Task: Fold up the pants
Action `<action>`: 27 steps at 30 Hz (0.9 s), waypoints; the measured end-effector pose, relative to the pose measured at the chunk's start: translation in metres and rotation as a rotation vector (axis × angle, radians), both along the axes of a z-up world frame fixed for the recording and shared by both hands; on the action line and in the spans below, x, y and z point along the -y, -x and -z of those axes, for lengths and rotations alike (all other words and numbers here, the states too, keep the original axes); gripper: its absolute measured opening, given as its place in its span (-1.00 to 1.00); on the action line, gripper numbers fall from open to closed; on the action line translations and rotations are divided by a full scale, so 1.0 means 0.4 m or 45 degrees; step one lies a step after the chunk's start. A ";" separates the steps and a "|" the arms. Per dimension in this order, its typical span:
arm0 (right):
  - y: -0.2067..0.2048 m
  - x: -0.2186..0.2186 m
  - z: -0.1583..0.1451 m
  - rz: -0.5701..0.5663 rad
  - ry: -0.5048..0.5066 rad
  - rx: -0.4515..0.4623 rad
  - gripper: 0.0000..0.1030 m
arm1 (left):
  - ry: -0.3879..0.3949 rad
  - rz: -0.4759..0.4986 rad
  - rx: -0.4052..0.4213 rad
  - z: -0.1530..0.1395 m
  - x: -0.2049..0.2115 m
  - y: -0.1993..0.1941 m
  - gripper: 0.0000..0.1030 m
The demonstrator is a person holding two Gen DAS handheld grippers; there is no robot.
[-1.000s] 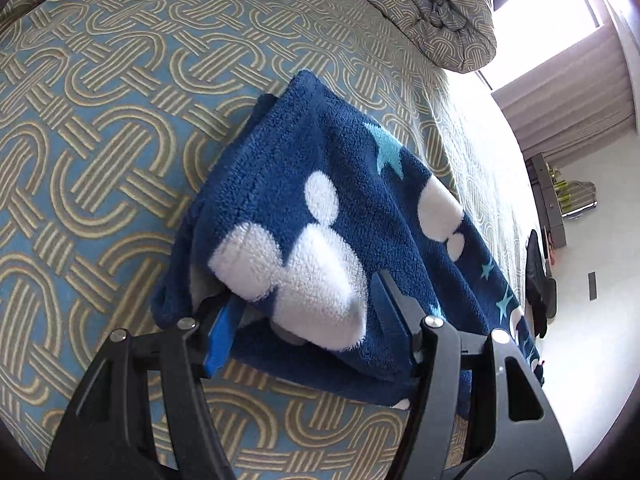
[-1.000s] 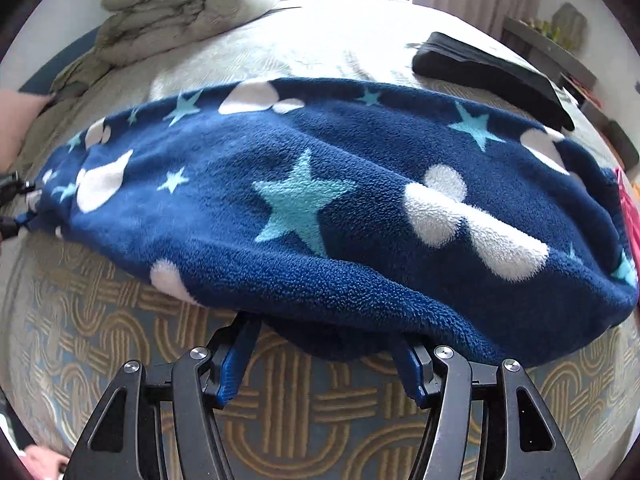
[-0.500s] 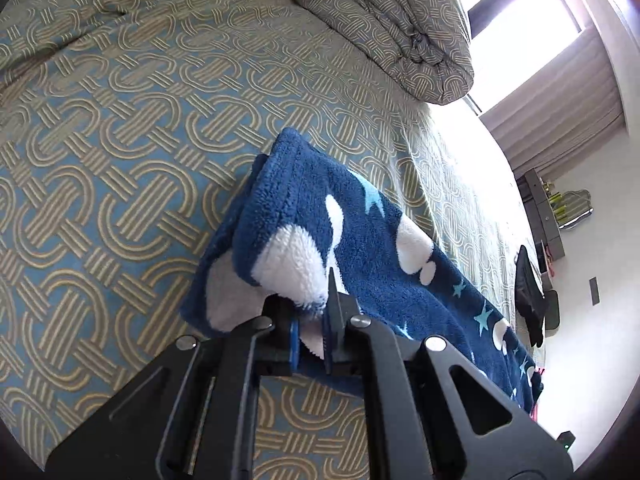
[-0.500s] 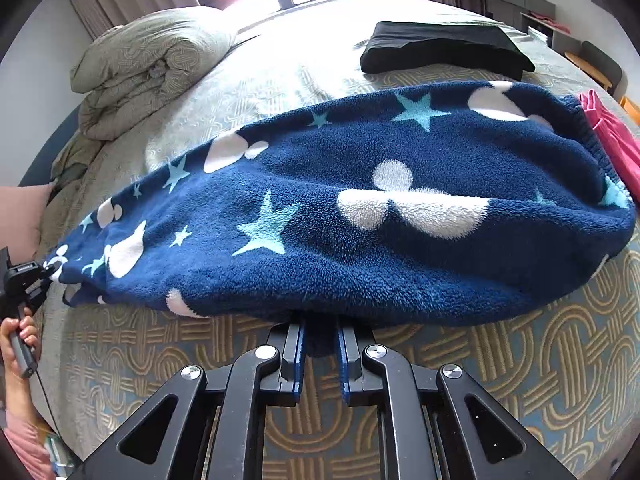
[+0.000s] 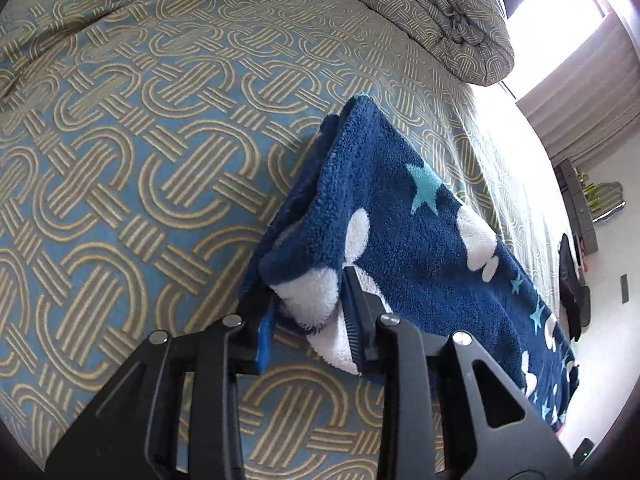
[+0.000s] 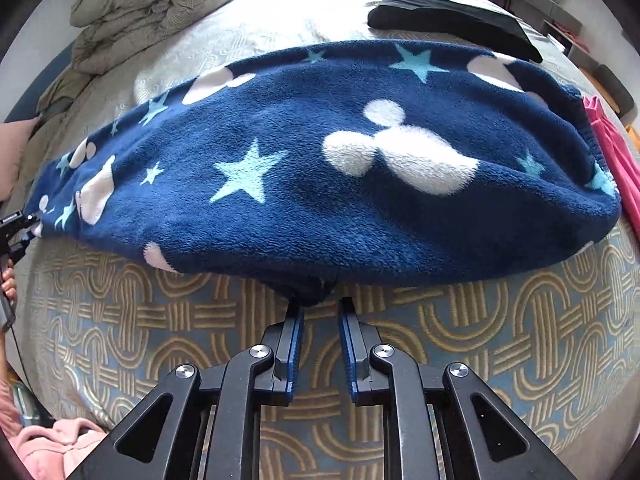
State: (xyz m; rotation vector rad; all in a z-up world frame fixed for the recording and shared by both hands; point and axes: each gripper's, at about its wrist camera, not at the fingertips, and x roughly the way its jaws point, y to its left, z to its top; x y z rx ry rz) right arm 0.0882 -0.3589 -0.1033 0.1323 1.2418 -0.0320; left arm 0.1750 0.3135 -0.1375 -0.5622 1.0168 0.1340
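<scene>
Dark blue fleece pants with white shapes and light blue stars lie stretched across the patterned bed cover. In the left wrist view, one end of the pants runs away to the right. My left gripper is opening, and a puffy white fold sits loosely between its pads. My right gripper is also opening at the pants' near long edge. A small dark tuck of fleece hangs just at its fingertips, and bare bed cover shows between the pads. The left gripper also shows at the far left of the right wrist view, held by a hand.
A folded duvet lies at the head of the bed. A folded black garment rests beyond the pants, and a pink garment lies at their right end. A pink sleeve shows at the lower left. Bed cover stretches to the left.
Both grippers closed on the fleece edge half a second ago and have since parted their jaws. The right gripper's pinch has slipped out to its fingertips.
</scene>
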 end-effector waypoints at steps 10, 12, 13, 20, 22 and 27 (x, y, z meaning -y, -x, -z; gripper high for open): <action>-0.034 0.148 -0.111 0.209 0.071 0.158 -0.47 | -0.226 0.049 0.164 -0.166 0.072 0.025 -0.11; -0.080 0.156 -0.112 0.181 0.073 0.184 -0.46 | -0.178 0.240 0.129 -0.159 0.162 -0.009 -0.11; -0.108 0.155 -0.106 0.158 0.093 0.188 -0.46 | -0.173 0.310 0.107 -0.149 0.205 -0.025 -0.11; -0.294 0.196 -0.039 0.133 0.150 0.183 -0.46 | -0.351 0.577 -0.071 -0.025 0.461 -0.154 -0.11; -0.340 0.243 -0.024 0.180 0.242 0.169 -0.46 | -0.394 0.571 -0.090 -0.009 0.490 -0.202 -0.11; -0.397 0.479 0.007 0.493 0.379 0.115 -0.68 | -0.435 0.550 -0.070 -0.006 0.540 -0.327 -0.11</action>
